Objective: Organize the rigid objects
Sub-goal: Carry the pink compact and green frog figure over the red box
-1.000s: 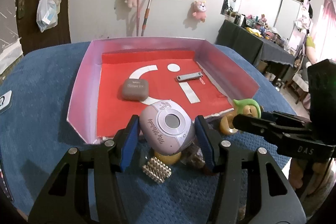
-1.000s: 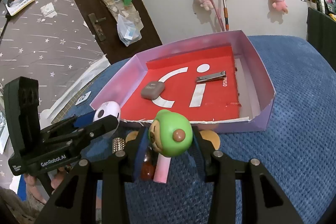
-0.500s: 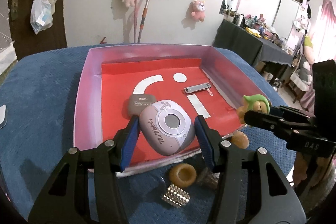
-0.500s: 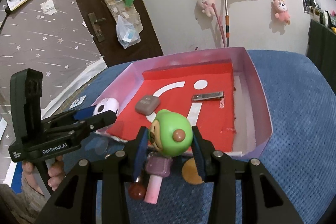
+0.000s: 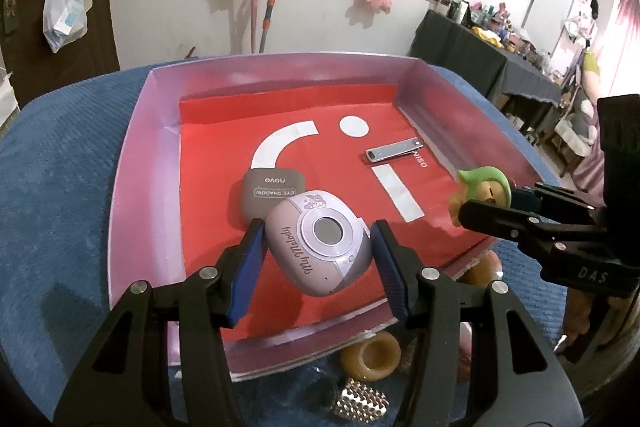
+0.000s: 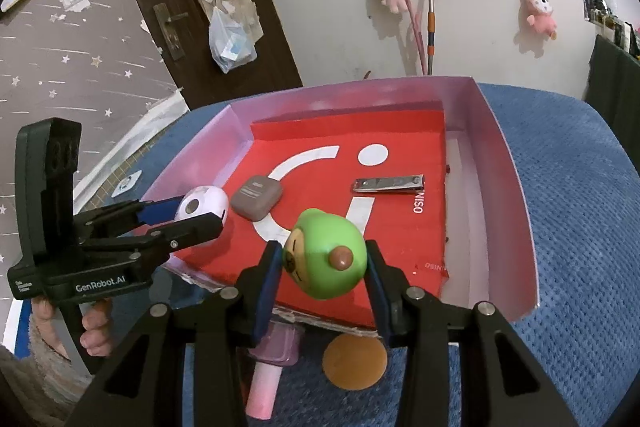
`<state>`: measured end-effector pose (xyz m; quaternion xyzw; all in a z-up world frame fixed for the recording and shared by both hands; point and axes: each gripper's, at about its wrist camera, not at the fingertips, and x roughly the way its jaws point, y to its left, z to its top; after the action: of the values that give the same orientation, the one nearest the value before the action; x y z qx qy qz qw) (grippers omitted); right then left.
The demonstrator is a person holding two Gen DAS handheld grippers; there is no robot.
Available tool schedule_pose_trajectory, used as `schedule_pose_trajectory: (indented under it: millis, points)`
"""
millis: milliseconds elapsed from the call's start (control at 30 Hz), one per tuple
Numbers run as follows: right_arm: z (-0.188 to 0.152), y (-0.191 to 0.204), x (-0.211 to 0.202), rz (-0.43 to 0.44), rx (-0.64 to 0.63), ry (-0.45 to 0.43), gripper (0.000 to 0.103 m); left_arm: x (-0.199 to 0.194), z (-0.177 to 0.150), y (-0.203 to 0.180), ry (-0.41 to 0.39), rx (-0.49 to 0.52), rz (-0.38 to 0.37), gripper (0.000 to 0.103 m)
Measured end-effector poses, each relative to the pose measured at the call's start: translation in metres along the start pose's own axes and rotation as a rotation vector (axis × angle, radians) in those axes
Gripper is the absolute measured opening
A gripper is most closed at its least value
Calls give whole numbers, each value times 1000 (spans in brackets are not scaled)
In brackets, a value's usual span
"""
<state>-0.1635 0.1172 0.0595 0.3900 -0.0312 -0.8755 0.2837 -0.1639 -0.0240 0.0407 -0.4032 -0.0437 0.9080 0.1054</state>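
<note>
Now, reading my two wrist views from left to right:

Left edge: the tray (image 5: 132, 163) has a low pink wall on its left side, and blue cloth (image 5: 52, 195) lies bare beyond it.
Left gripper: my left gripper (image 5: 318, 247) hangs over the near-left part of the red tray floor, its blue pads pressed on both sides of the lilac device (image 5: 316, 241), which is tilted and clear of the floor as far as I can tell.
Eye shadow case: the grey case (image 5: 272, 189) lies flat just beyond the device, partly hidden behind it.
Middle floor: I see open red floor between the case and the nail clipper (image 5: 394, 150), which lies flat near the far-right wall.
Near edge: the tray's near wall is folded down low; a tan ring (image 5: 370, 350) and a studded silver piece (image 5: 360, 401) sit on the cloth just outside it.
Right gripper: my right gripper (image 6: 322, 267) is over the near edge of the tray, clamped on the green-capped figure (image 6: 326, 259) at its head, held off the floor.
Under right gripper: a pink bottle (image 6: 268, 367) and a tan disc (image 6: 355, 361) lie on the cloth just outside the near wall.
Right edge: the right wall (image 6: 516, 211) stands upright, with a pale strip of bare floor beside it and open cloth beyond.
</note>
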Motion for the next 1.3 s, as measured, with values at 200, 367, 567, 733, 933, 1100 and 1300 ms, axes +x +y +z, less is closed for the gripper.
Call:
schedule_pose_trajectory:
  millis: [200,367,567,733,933,1100,1300]
  points:
    - [3,-8,15,-26,6,36,44,15,1,9,47,-24,10,51]
    - [4,-12,28,-46,0,61,44,26,3,8,63,-19,23,51]
    - [6,-14,39,-59,-5,78,44,34,8,12,69,-30,23,51]
    - [8,-13,46,-75,-11,90,44,38,10,13,60,-31,40,51]
    - [12,-14,51,-83,-4,84,44,41,14,12,50,-26,60,51]
    - [17,-17,57,-100,3,69,44,42,17,15,55,-19,60,51]
    - [24,-17,63,-116,14,49,44,43,17,16,59,-22,63,51]
